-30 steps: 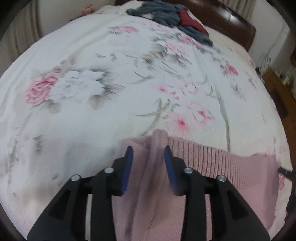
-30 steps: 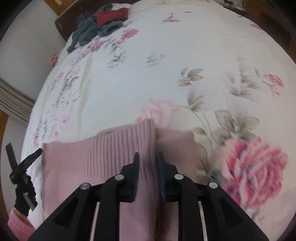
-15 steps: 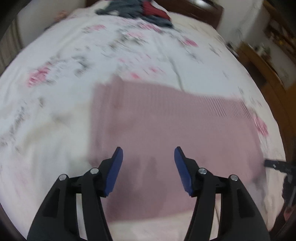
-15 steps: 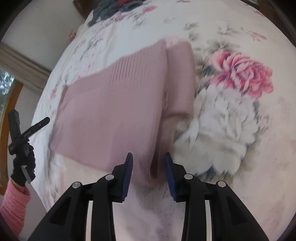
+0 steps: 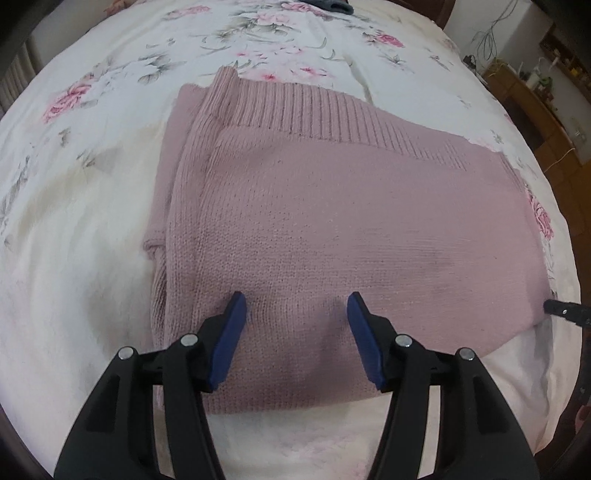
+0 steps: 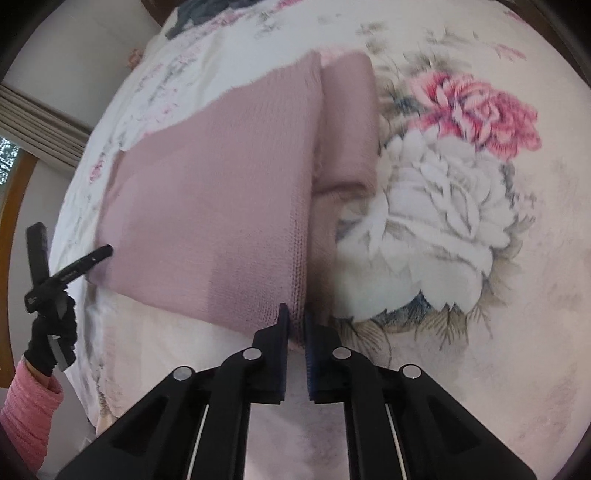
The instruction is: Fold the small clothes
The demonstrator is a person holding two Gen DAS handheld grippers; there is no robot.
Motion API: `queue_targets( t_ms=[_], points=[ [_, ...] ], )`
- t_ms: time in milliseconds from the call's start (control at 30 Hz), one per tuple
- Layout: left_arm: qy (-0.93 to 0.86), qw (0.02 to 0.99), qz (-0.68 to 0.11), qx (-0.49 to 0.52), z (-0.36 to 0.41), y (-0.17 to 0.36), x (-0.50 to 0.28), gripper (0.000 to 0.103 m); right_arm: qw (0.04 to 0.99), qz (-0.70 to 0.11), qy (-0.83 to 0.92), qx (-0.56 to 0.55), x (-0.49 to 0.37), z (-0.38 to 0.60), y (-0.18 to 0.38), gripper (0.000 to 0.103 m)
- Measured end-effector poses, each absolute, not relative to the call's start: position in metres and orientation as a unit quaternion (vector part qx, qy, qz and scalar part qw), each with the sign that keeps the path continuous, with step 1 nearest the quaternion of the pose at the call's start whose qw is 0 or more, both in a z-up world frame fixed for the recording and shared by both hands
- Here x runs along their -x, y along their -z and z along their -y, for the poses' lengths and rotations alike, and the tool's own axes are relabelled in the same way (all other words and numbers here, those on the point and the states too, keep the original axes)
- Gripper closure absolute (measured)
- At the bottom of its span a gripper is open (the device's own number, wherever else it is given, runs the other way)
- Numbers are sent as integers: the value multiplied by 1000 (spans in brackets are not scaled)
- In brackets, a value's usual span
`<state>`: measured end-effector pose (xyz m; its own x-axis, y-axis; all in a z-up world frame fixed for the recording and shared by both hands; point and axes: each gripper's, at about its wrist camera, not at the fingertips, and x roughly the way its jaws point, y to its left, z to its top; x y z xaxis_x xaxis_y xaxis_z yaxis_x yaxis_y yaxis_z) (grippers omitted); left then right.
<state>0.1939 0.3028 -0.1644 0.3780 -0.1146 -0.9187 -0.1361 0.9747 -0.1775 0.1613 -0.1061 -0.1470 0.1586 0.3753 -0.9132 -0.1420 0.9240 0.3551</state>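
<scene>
A: What lay under you?
B: The bed (image 5: 92,229) with its floral cover, and on it your pink knitted sweater (image 5: 351,206), folded flat.

A: And your claws?
B: Your left claw (image 5: 295,306) hung over the sweater's near edge, spread wide and gripping nothing. Your right claw (image 6: 295,317) was pinched together on the sweater's folded near corner.

A: Anything further?
B: Dark clothes (image 6: 199,11) at the far end.

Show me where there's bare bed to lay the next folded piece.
Free: floral bedspread left of the pink sweater, and the big rose print on its other side. Crowded: the sweater's own patch and the dark clothes pile at the far end.
</scene>
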Motion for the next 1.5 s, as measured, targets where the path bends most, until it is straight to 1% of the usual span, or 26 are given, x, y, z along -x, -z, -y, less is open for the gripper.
queue_targets(
  t_ms=[233, 333, 400, 433, 467, 500, 533, 633, 667, 733, 1000, 1167, 1233, 1267, 1300, 1333, 1367, 1400, 1500],
  points=[
    [-4, 826, -554, 103, -302, 170, -192, 46, 756, -629, -161, -87, -161, 102, 160, 96],
    [-7, 826, -555, 102, -300, 167, -192, 46, 751, -631, -167, -97, -165, 102, 160, 94],
    [-6, 825, -555, 107, -297, 160, -193, 45, 750, -630, -173, -107, -167, 103, 153, 87],
    [-2, 827, -551, 112, -296, 156, -194, 45, 753, -624, -176, -112, -168, 104, 148, 82],
    [2, 829, -546, 117, -295, 151, -195, 45, 761, -611, -179, -121, -170, 108, 138, 70],
    [5, 833, -540, 118, -293, 145, -197, 44, 767, -602, -181, -127, -172, 111, 132, 61],
    [6, 836, -536, 118, -291, 142, -200, 41, 774, -592, -181, -134, -175, 114, 125, 58],
    [8, 839, -531, 117, -285, 137, -211, 39, 782, -578, -176, -152, -190, 125, 115, 51],
    [7, 839, -532, 117, -283, 138, -216, 39, 782, -579, -175, -154, -194, 127, 115, 44],
    [4, 838, -533, 119, -280, 140, -227, 39, 777, -584, -174, -162, -207, 131, 122, 39],
    [-4, 829, -544, 125, -283, 157, -252, 39, 747, -608, -178, -203, -245, 133, 157, 39],
    [1, 827, -547, 134, -289, 166, -257, 38, 732, -608, -194, -241, -256, 133, 176, 39],
    [3, 827, -547, 129, -288, 167, -257, 37, 731, -605, -199, -247, -261, 129, 178, 40],
    [4, 828, -547, 126, -288, 167, -257, 37, 731, -604, -201, -247, -263, 126, 178, 46],
    [7, 829, -546, 121, -287, 167, -257, 37, 730, -604, -203, -246, -266, 123, 180, 55],
    [8, 830, -546, 119, -287, 168, -257, 37, 729, -606, -202, -245, -267, 120, 181, 59],
    [10, 830, -545, 118, -287, 168, -257, 36, 728, -607, -202, -248, -268, 119, 183, 64],
    [12, 830, -544, 119, -287, 169, -256, 36, 726, -606, -202, -255, -269, 119, 185, 68],
    [15, 830, -543, 125, -290, 171, -255, 36, 727, -603, -200, -260, -267, 121, 187, 71]
  ],
)
